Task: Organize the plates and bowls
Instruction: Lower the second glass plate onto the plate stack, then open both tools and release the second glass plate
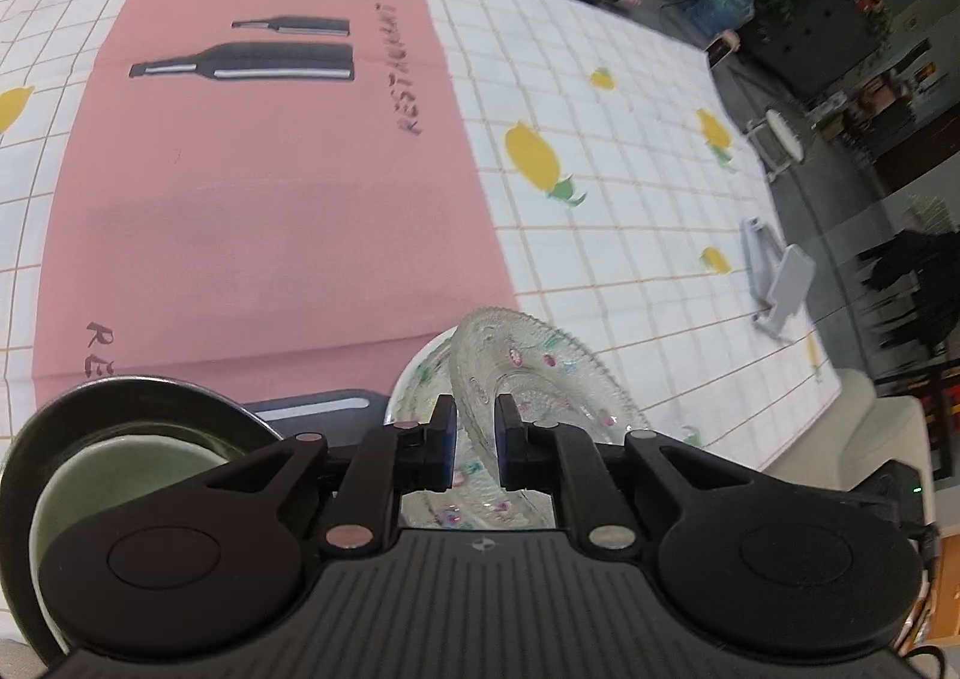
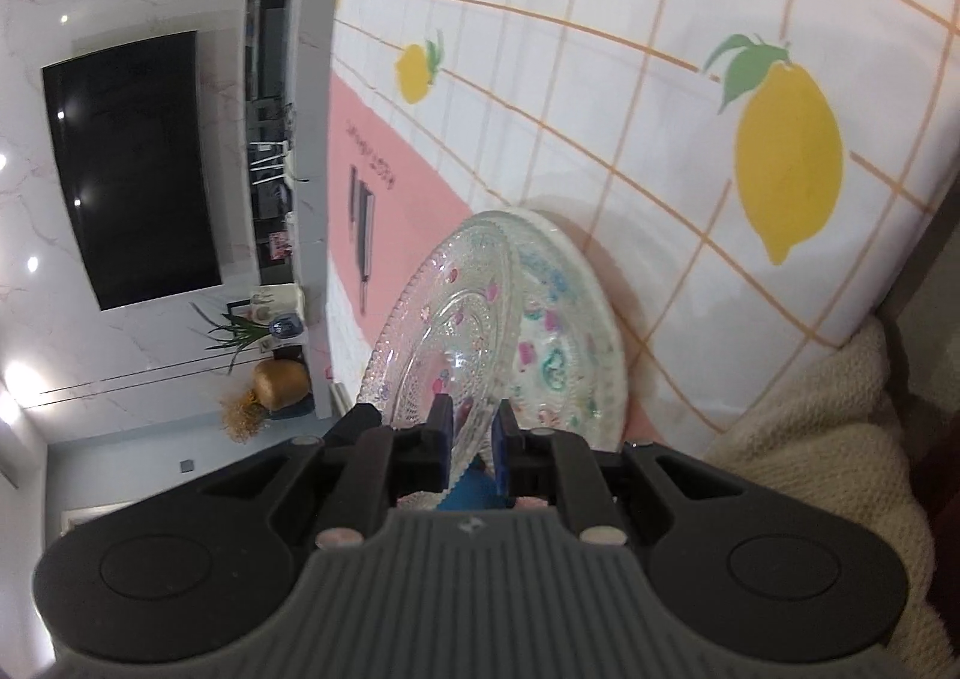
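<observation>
A clear embossed glass plate (image 1: 528, 367) with small coloured flowers stands tilted, its far edge lifted off a white floral plate (image 1: 414, 379) beneath it. My left gripper (image 1: 476, 439) has its blue pads on either side of the glass plate's near rim and is shut on it. In the right wrist view the same kind of glass plate (image 2: 456, 319) leans over the white plate (image 2: 585, 283), and my right gripper (image 2: 472, 433) is shut on its near rim. A dark metal dish (image 1: 150, 397) holding a pale green bowl (image 1: 120, 469) sits at the lower left.
The table wears a white checked cloth with lemons (image 1: 600, 96) and a pink placemat (image 1: 270, 199) printed with bottles. A grey stand (image 1: 780, 283) lies near the cloth's right edge. Cream knitted fabric (image 2: 810, 469) lies beside the table edge. A dark screen (image 2: 132, 168) hangs on the wall.
</observation>
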A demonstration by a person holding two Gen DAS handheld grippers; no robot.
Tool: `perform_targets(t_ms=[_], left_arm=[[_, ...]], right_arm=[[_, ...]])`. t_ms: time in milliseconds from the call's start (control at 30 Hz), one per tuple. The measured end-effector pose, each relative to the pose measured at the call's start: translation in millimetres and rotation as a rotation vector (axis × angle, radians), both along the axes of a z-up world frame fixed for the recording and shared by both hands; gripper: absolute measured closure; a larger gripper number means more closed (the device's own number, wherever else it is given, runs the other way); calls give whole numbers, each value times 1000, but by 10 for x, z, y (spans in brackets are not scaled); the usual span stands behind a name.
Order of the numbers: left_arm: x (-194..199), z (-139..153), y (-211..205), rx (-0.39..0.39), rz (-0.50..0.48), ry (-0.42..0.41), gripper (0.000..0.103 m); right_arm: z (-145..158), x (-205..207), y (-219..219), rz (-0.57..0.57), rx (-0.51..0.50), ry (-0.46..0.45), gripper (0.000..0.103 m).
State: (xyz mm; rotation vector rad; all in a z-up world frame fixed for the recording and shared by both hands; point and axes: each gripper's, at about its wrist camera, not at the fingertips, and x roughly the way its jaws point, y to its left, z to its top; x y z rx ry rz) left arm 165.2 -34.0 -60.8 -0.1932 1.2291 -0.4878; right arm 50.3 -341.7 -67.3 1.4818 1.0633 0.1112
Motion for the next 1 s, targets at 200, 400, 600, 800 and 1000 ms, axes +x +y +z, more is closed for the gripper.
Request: perform_targets(t_ms=[200,400,600,800,1000], left_arm=[[-6,-62,-50,50,-12,-9,87],[-84,-46,-173,164,-43,-63,84],[-139,26,-210,207,-35,-111,54],[-227,138,-238,231,-33,-150,48],[-389,341,-254,297,-17,-266,40]], right_arm=[[-79,7,-21,-14,-4,36,96],[-62,52,15,18,-88,88,96],[184,146,182,93,-321,71,95],[378,198,356,229,-435,53,87],[588,185,527,315,-553,-2,52]])
